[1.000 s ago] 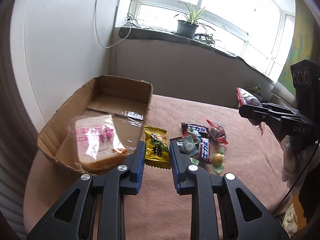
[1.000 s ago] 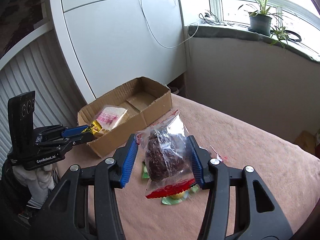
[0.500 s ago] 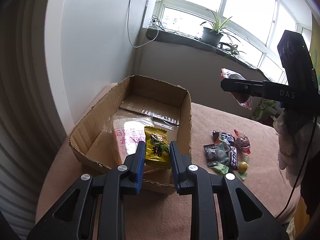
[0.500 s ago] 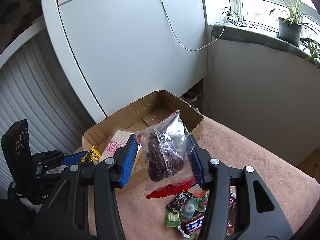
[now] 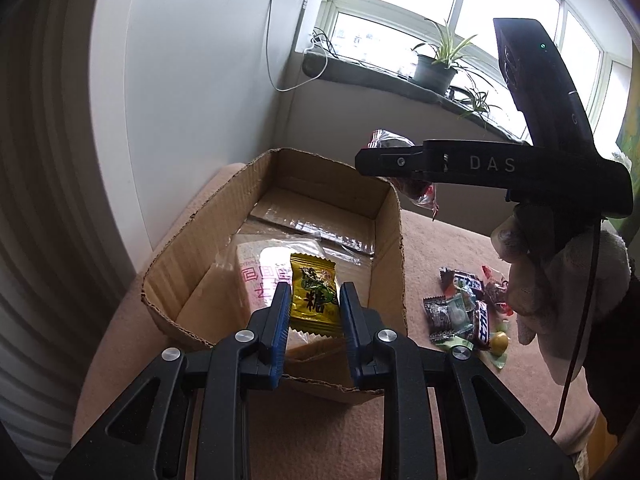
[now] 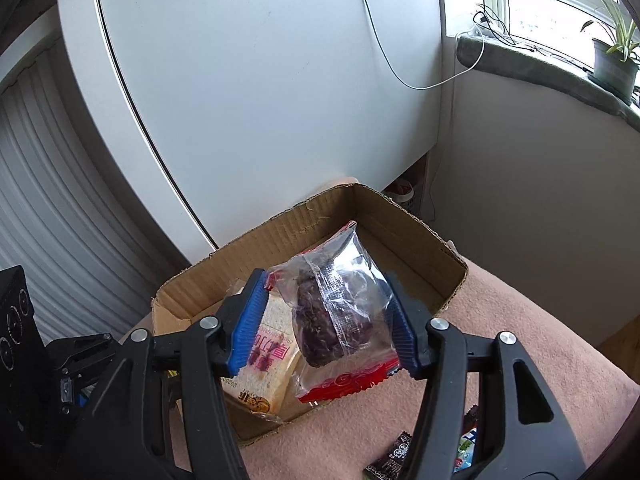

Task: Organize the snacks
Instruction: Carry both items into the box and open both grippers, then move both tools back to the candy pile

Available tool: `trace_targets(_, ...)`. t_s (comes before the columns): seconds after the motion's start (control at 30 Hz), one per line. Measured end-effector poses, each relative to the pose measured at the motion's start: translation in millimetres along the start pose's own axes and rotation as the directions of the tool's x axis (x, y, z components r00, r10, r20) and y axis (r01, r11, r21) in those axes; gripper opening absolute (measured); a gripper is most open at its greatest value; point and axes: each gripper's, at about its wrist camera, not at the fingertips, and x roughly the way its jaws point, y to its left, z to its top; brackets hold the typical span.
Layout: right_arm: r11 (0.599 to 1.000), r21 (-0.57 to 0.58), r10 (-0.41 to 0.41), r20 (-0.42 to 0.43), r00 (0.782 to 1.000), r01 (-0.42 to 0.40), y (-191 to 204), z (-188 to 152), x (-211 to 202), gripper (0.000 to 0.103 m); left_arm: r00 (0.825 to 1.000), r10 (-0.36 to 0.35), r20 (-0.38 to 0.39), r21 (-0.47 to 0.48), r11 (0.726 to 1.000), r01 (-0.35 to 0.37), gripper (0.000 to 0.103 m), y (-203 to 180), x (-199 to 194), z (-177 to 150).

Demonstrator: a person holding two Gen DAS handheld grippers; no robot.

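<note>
Both hands are loaded up over the open brown cardboard box [image 5: 276, 216], which sits on a pinkish cloth-covered table [image 5: 440, 240]. The left gripper [image 5: 314, 304] has its blue-padded fingers squeezed onto a small yellow candy packet with green and black print [image 5: 314, 294], held over the near end of the box. Its lower edge dips behind the fingers, so you can't see the whole wrapper.

The right gripper [image 6: 326, 312] is clamped on a clear plastic bag with a red sealed edge and a dark brown cake inside [image 6: 340, 320], and it hangs above the box too — in the left wrist view that bag is mostly hidden behind the gripper's black body, only a crinkled bit poking out.

Inside the box lies a wrapped slice of white bread with pink lettering [image 6: 266, 360], half covered by the grippers in both views. The box floor past it shows shiny tape, hard to make out more.

To the right of the box, on the cloth, there's a little heap of mixed wrapped sweets [image 5: 464, 312] — dark, green and red wrappers and a round yellow one, partly blocked by the gloved right hand [image 5: 560, 272]. Far behind the box, a potted spider plant [image 5: 436, 68] sits on the windowsill.
</note>
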Motion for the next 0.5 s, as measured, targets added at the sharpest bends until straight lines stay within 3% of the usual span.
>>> trace_targets(0.07,1.000,0.001,-0.011,0.017,1.000,0.011,1,3,0,0.085,1.000,-0.007,-0.002,-0.005,1.000,0.007,0.028,2,1,1)
trace_targets(0.13,1.000,0.011,-0.020,0.038,0.999,0.019,0,5,-3,0.092,1.000,0.002,0.005,-0.008,1.000,-0.002,0.049,2,-1,0)
trace_targets(0.27,0.999,0.021,-0.033,0.043,0.999,0.032,-5,6,-9,0.092,1.000,0.012,0.011,-0.014,1.000,-0.012,0.054,4,-4,-1)
trace_targets(0.5,0.997,0.053,-0.059,0.069,0.996,0.056,-23,-1,-35,0.092,1.000,0.008,0.020,-0.004,1.000,-0.008,0.054,-3,-11,-1)
